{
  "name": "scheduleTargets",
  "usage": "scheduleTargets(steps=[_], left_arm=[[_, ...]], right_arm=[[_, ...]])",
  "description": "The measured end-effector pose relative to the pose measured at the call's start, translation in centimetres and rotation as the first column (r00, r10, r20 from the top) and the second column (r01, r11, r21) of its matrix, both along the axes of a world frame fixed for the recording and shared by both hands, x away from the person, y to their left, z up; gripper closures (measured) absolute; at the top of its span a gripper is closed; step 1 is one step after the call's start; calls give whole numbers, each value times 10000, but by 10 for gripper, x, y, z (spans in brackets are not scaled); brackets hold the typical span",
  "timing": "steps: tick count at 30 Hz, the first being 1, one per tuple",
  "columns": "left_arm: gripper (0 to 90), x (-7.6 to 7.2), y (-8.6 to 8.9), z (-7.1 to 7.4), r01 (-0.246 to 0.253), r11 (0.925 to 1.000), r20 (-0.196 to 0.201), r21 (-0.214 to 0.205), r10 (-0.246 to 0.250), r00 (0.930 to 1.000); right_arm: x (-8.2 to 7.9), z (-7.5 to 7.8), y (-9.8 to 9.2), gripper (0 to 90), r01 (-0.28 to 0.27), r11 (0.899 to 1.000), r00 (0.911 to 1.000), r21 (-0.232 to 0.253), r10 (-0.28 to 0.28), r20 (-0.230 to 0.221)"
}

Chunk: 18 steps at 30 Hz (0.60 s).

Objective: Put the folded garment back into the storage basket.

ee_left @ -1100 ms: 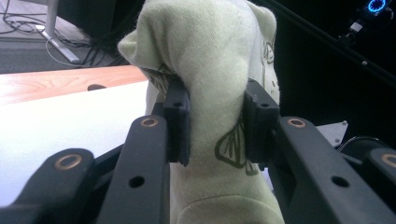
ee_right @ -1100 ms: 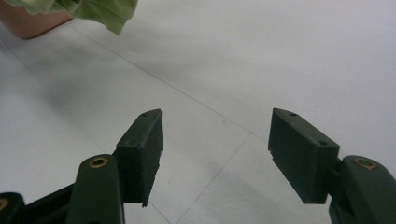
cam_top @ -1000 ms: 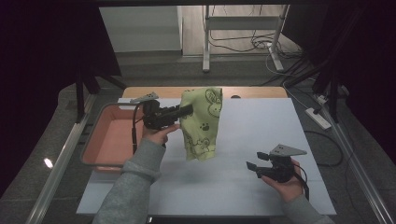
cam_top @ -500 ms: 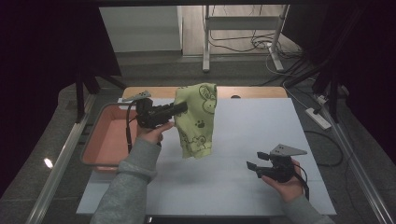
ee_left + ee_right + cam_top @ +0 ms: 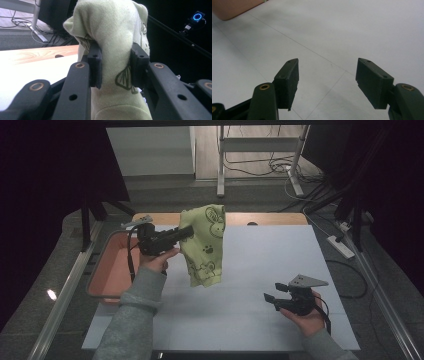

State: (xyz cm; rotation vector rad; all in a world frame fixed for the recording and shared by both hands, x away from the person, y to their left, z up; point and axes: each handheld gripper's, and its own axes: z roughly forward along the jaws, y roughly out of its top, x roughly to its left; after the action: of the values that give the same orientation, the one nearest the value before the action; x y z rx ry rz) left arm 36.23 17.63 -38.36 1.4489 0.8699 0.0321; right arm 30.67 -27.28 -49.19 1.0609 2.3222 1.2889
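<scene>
Left claw (image 5: 186, 233) clamped on green cloth (image 5: 202, 245); cloth bunched between pads, hanging below.

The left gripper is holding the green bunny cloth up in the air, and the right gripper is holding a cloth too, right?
Not quite. The left gripper does hold the green cloth up above the table, its jaws shut on a bunched fold. But the right gripper holds nothing: the right gripper view shows its jaws standing open with just bare table between them.
</scene>
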Motion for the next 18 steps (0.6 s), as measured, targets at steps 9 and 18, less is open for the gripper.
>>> scheduleTargets(steps=[9, 18], left_arm=[[673, -1, 7, 2, -100, 9999, 2, 23, 100, 9999], [673, -3, 11, 5, -140, 9999, 58, 83, 139, 9999]], right_arm=[[0, -1, 0, 362, -11, 10000, 10000, -45, 11, -23], [0, -1, 1, 362, -32, 10000, 10000, -76, 32, -24]])
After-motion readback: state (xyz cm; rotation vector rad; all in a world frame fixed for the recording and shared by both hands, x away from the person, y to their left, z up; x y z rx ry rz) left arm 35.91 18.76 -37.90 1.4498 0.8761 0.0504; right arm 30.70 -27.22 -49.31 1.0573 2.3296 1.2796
